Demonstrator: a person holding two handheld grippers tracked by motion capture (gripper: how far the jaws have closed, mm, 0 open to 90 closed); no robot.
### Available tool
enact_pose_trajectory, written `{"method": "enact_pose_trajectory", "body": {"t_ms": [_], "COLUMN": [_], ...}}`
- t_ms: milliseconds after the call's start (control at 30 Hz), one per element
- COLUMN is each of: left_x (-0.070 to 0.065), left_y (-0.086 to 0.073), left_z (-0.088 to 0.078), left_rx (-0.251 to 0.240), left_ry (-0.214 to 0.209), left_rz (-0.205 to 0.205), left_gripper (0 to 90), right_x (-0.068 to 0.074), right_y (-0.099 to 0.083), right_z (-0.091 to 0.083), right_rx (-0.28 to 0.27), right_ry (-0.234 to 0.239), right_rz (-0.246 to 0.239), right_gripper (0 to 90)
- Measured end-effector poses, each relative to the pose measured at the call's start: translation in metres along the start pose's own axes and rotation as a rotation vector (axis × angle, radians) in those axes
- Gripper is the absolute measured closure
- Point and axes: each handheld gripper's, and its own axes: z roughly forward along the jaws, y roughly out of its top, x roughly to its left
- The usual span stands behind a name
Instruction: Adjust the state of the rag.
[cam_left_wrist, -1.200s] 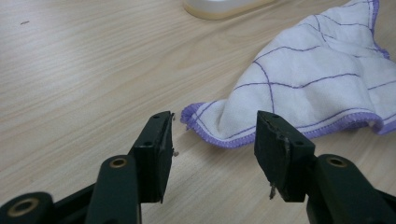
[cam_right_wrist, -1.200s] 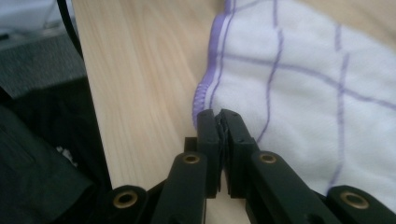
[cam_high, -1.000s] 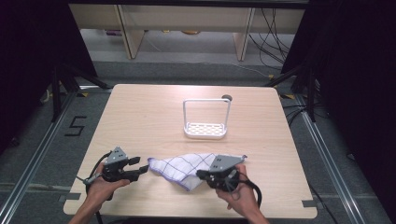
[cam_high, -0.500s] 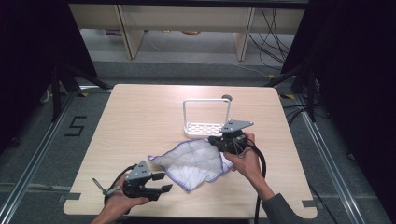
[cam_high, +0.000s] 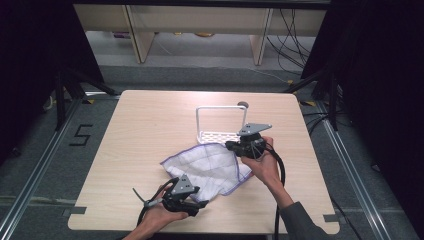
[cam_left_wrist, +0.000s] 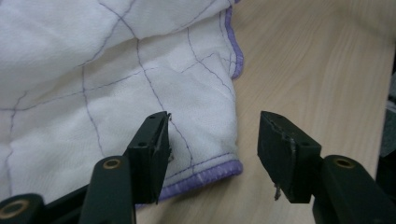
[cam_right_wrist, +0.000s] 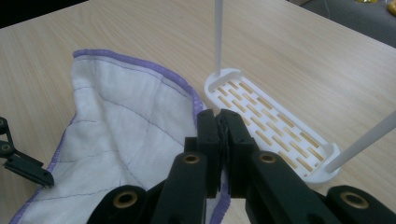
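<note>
Your table (cam_high: 150, 130) is a pale wood-grain top, and everything else is placed against the white cloth (cam_high: 207, 167) that lies spread on its near half. The cloth is a thin white square with faint purple grid lines and a purple stitched hem; it lies loosely rumpled, one corner drawn toward the far right and another toward the near left.

Just beyond the cloth's far edge stands a white slotted rack (cam_high: 220, 135) with a tall wire hoop rising from its ends. In the right gripper view the rack's slotted base (cam_right_wrist: 271, 126) sits just beside the cloth's purple hem, close but apart from it. A small dark round object (cam_high: 243, 105) sits on the table beyond the rack; you cannot tell what it is.

Your right hand (cam_high: 262, 162) holds the right gripper (cam_high: 235, 146) at the cloth's far-right corner. In its own view the right gripper (cam_right_wrist: 219, 140) has its jaws pressed fully together, with the cloth's corner pinched between them and the fabric (cam_right_wrist: 121, 130) fanning away from the tips.

Your left hand (cam_high: 160, 217) holds the left gripper (cam_high: 197, 206) at the cloth's near-left corner. In its own view the left gripper (cam_left_wrist: 212, 144) has its jaws spread wide, holding nothing; one jaw rests over the cloth (cam_left_wrist: 93, 79) near the hemmed corner, the other is over bare wood just beside the hem.
</note>
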Motion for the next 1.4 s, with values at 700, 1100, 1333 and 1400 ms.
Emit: {"method": "enact_pose_trajectory", "body": {"t_ms": [700,1100,1333,1400], "left_x": [-0.007,0.009,0.033,0.048], "left_y": [-0.037,-0.045,-0.037,-0.031], "left_z": [-0.073,-0.073,-0.08,-0.08], "left_rx": [-0.025,-0.003,-0.093,-0.096], "left_ry": [-0.107,-0.098,-0.041,0.011], "left_rz": [0.029,-0.057,-0.165,-0.174], "left_gripper": [83.9,75.3,54.9,52.7], "right_x": [-0.017,-0.043,-0.044,-0.042], "right_y": [-0.014,-0.053,-0.06,-0.057], "right_z": [0.005,0.017,0.014,0.004], "right_rx": [0.118,0.23,0.247,0.219], "right_ry": [-0.079,-0.123,-0.158,-0.184], "right_rz": [0.013,0.074,0.117,0.128], "right_gripper": [87.4,87.3,70.7,61.7]}}
